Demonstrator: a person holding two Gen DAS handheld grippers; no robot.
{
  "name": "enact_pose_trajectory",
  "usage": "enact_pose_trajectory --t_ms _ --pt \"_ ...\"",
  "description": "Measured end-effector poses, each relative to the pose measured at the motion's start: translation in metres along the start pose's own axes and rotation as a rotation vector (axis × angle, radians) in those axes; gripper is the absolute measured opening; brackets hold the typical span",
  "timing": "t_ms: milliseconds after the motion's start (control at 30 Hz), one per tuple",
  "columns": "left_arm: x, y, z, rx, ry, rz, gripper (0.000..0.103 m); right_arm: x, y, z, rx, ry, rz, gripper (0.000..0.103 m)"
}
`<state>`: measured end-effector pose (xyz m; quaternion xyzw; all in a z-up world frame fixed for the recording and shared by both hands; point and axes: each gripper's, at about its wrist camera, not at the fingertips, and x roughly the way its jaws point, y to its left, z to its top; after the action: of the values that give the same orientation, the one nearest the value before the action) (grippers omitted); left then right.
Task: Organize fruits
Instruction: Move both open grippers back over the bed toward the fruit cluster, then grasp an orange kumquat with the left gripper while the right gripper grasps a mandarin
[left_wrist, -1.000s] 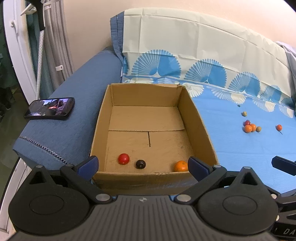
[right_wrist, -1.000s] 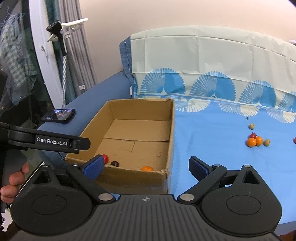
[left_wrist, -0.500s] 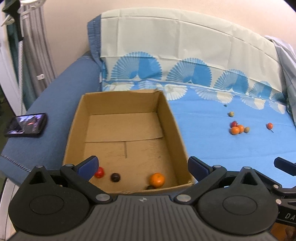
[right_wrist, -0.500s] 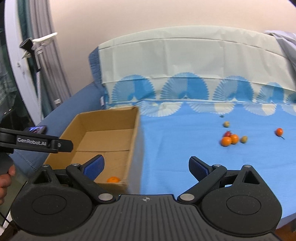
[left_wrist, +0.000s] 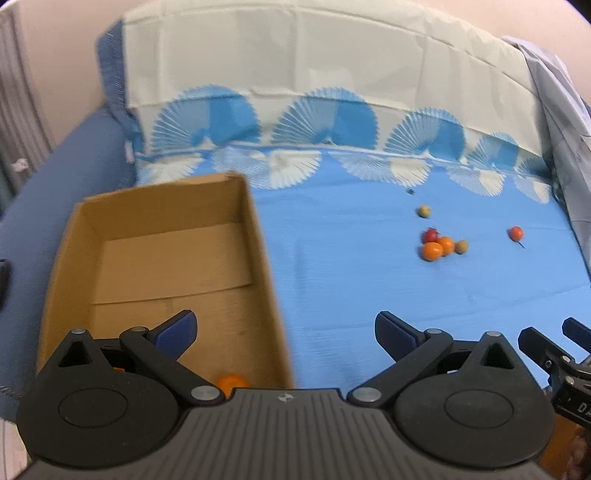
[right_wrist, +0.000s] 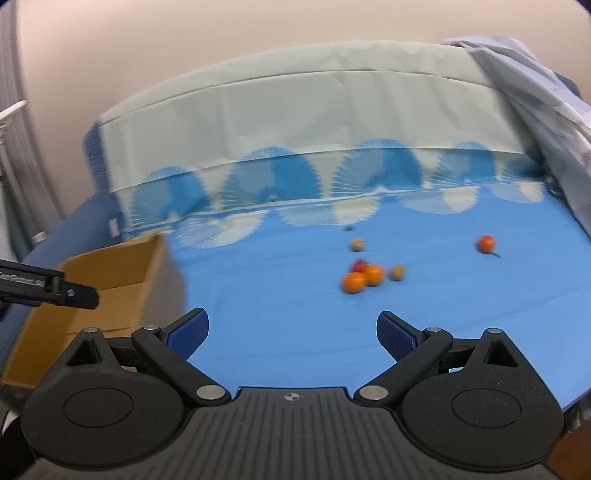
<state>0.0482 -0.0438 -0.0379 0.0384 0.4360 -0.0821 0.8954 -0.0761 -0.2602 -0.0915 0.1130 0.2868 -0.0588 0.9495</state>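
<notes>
An open cardboard box (left_wrist: 266, 258) sits at the left on a blue patterned sheet (left_wrist: 351, 266). An orange (left_wrist: 231, 382) lies by its near wall, half hidden behind my left gripper (left_wrist: 284, 328), which is open and empty over the box's right wall. Out on the sheet, two oranges (right_wrist: 354, 282), a red fruit (right_wrist: 358, 264) and a small tan fruit (right_wrist: 398, 272) cluster together. Another tan fruit (right_wrist: 357, 243) lies behind them and a lone red-orange fruit (right_wrist: 486, 243) sits to the right. My right gripper (right_wrist: 291, 330) is open and empty, well short of the cluster.
A pale cover with blue fan prints (right_wrist: 295, 122) drapes the sofa back. Grey cloth (right_wrist: 546, 122) hangs at the far right. The blue sofa arm (left_wrist: 55, 173) runs left of the box. The left gripper's body (right_wrist: 48, 288) juts in at the right view's left edge.
Both grippers have swung right, away from the box toward the loose fruit. The box has slid to the left in both views, and the phone on the sofa arm has left view.
</notes>
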Motion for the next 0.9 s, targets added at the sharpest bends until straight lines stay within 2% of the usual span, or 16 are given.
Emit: enact_pose_trajectory --t_ms 133,233,333,433,500,567,667,733,900 --pt "0.033 -0.03 0.016 0.01 0.028 -0.046 0.103 0.023 -0.043 0.005 0.032 -0.009 -0.076 0.098" --pt "0.065 -0.063 0.031 0.056 0.019 -0.066 0.103 0.044 -0.081 0.011 0.058 -0.031 -0.15 0.098" --pt "0.107 -0.104 0.045 0.143 0.02 -0.109 0.103 0.072 -0.125 0.02 0.084 -0.048 -0.238 0.098" --pt "0.155 -0.145 0.057 0.22 0.057 -0.168 0.103 0.11 -0.172 0.027 0.12 -0.051 -0.32 0.098" --pt "0.188 -0.17 0.061 0.279 0.073 -0.199 0.103 0.139 -0.198 0.031 0.133 -0.04 -0.344 0.099" --pt "0.223 -0.194 0.064 0.346 0.123 -0.226 0.103 0.172 -0.223 0.035 0.148 -0.022 -0.363 0.099" --pt "0.269 -0.213 0.071 0.376 0.198 -0.245 0.103 0.222 -0.258 0.04 0.182 0.008 -0.382 0.099" --pt "0.292 -0.22 0.074 0.372 0.217 -0.247 0.103 0.255 -0.277 0.043 0.192 0.045 -0.401 0.099" --pt "0.333 -0.236 0.084 0.382 0.265 -0.246 0.103 0.321 -0.313 0.054 0.195 0.053 -0.453 0.099"
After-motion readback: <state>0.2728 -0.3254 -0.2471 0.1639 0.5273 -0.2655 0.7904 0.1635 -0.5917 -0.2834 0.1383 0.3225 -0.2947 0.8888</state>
